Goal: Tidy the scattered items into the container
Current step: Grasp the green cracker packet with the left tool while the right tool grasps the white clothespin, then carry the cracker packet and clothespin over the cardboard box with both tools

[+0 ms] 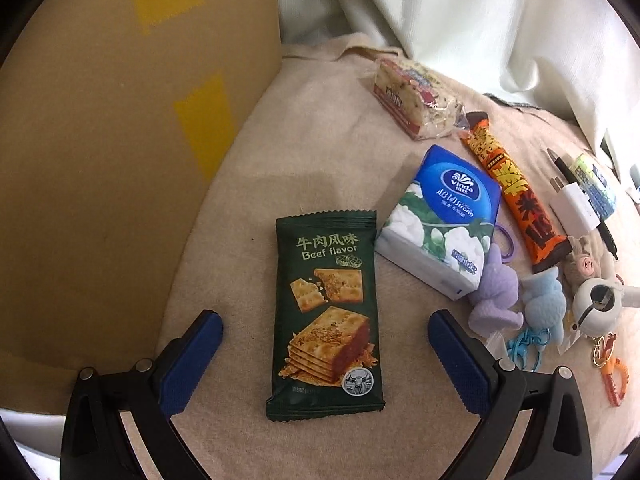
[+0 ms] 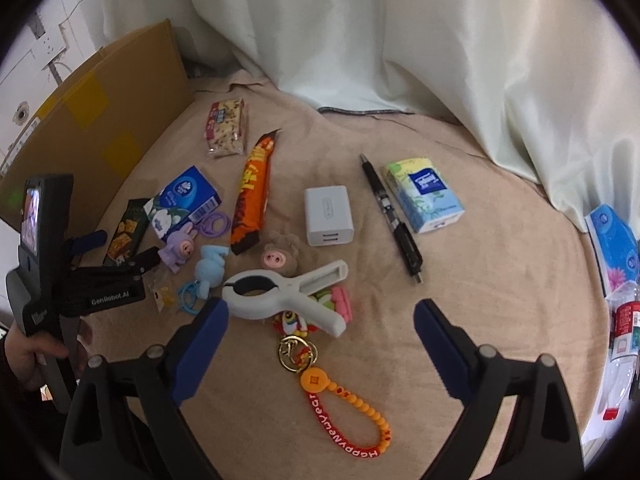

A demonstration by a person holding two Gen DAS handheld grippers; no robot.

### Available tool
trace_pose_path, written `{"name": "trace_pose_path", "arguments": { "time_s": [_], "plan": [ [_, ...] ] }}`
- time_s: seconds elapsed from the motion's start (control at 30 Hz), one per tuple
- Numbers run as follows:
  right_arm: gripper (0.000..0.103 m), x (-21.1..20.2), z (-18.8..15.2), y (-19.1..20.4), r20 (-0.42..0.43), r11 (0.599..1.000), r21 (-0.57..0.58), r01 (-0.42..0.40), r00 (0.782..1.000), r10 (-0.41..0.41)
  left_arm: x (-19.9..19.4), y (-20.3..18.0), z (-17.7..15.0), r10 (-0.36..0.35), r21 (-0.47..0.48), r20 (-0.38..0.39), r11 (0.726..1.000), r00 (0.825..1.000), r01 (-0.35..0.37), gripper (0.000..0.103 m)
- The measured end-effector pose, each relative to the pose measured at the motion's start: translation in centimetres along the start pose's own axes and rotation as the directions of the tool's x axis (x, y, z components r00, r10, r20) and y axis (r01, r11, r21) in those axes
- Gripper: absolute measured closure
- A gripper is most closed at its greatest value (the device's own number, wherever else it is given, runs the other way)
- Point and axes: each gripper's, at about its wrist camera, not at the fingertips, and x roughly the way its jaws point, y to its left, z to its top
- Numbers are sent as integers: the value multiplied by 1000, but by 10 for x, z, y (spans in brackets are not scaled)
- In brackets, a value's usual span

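Left gripper (image 1: 325,344) hung over the beige cloth (image 1: 320,128) with its blue-padded fingers spread wide, holding nothing. The green beef-flavor cracker packet (image 1: 326,316) lay flat directly between the two fingers — lower half inside the gap, top edge reaching past the tips, neither pad touching it. The cardboard box (image 1: 100,160) stood to the left of the packet, its wall rising from the cloth's edge.

Just right of the packet lay a blue Vinda tissue pack (image 1: 440,220), then an orange snack bar (image 1: 516,200) running diagonally, a purple rabbit figure (image 1: 494,300) and a light-blue figure (image 1: 544,304) beside the right finger.

Right gripper (image 2: 320,320) was also spread and empty. A white plastic clamp (image 2: 280,296) lay just ahead of its left finger; a red-and-orange keychain strap (image 2: 344,420) lay on the cloth between the fingers. Farther out sat a white charger (image 2: 328,216), a black pen (image 2: 392,216) and a green tissue pack (image 2: 424,196) — all apart from the gripper.
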Motion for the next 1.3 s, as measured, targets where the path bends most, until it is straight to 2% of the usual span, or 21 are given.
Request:
{"name": "trace_pose_path", "arguments": {
  "time_s": [0.13,0.2,0.27,0.3,0.33,0.43,0.57,0.63,0.73,0.8,0.9,0.97,1.0,1.17,1.3],
  "plan": [
    [16,8,-1,2,-28,997,-9,-82,996,82,2,0,5,-1,-4,-39,1000,999,1,0],
    [16,15,-2,4,-51,996,-32,-81,996,80,2,0,5,-5,2,-37,1000,999,5,1],
    [18,21,-4,5,-67,996,-53,-74,995,70,-1,1,6,-3,1,-18,1000,1000,3,10],
    [18,23,-4,4,-70,996,-48,-77,995,74,-3,3,6,4,-6,-4,1000,1000,-4,22],
    [18,24,-4,2,-70,996,-36,-85,994,83,-7,6,7,13,-18,12,1000,1000,-13,40],
    [22,24,-5,-2,-64,994,-31,-107,992,105,-10,13,11,-15,-24,20,1000,1000,15,59],
    [28,25,-4,-1,-77,989,-84,-125,990,119,-10,18,13,-52,-4,13,999,999,53,60],
    [29,25,-3,2,-85,986,-103,-132,989,123,-11,20,13,-66,-12,14,998,998,66,60],
    [38,26,-2,3,-89,981,-106,-160,985,151,-11,25,13,-84,-40,14,996,996,85,60],
    [40,28,-1,3,-97,980,-113,-163,984,152,-11,25,14,-86,-44,11,995,996,86,60],
    [53,33,-2,3,-115,978,-125,-167,982,153,-11,23,15,-80,-29,6,996,997,80,60],
    [70,36,-2,0,-123,978,-115,-174,980,159,-11,24,15,-80,-31,2,996,997,80,60],
    [72,38,-2,-1,-130,978,-109,-177,978,163,-11,24,15,-80,-31,1,996,997,80,60],
    [73,38,-2,0,-134,974,-135,-181,977,164,-11,25,16,-83,-39,-2,996,997,83,60],
    [73,35,-1,9,-135,958,-243,-155,983,125,-10,24,18,-84,-34,-5,996,996,84,60]
  ]
}}
